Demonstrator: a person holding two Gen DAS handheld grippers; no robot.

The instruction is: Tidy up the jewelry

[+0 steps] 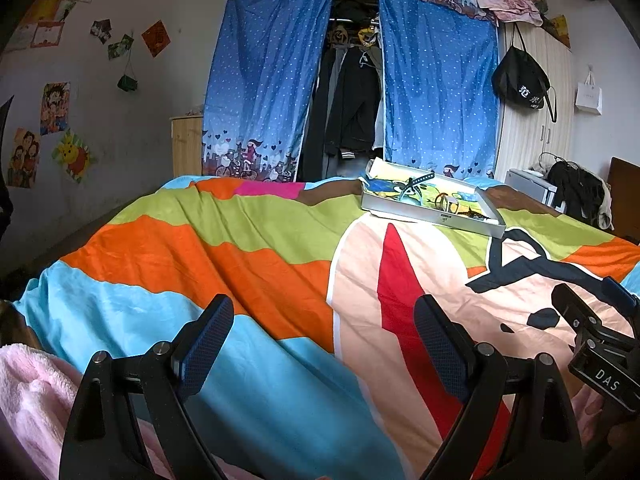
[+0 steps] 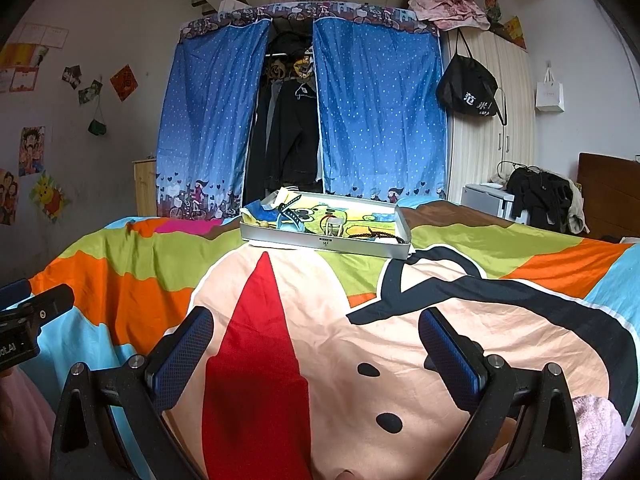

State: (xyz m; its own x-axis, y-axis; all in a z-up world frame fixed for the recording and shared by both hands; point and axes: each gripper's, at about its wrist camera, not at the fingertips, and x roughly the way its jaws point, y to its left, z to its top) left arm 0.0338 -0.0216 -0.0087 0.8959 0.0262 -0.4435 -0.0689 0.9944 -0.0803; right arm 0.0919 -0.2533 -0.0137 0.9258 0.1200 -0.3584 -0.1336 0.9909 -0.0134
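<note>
A shallow silver box (image 2: 325, 242) (image 1: 430, 211) lies on the far side of a bright patterned bedspread (image 2: 320, 300) (image 1: 260, 264). Inside it I see a dark beaded bracelet (image 2: 372, 235), a blue strap (image 2: 290, 206) and small pale pieces on a cartoon-printed lining. My left gripper (image 1: 324, 312) stands open low over the near bedspread, nothing between its fingers. My right gripper (image 2: 316, 324) is open too, well short of the box. The right gripper's body (image 1: 596, 344) shows at the right edge of the left wrist view.
Beyond the bed hangs a blue dotted curtain (image 2: 304, 116) over a clothes rack, with a pale wardrobe (image 2: 492, 120) and black bag (image 2: 468, 84) to the right. A dark headboard (image 2: 608, 196) stands far right. Pink fleece (image 1: 32, 400) lies near the left gripper.
</note>
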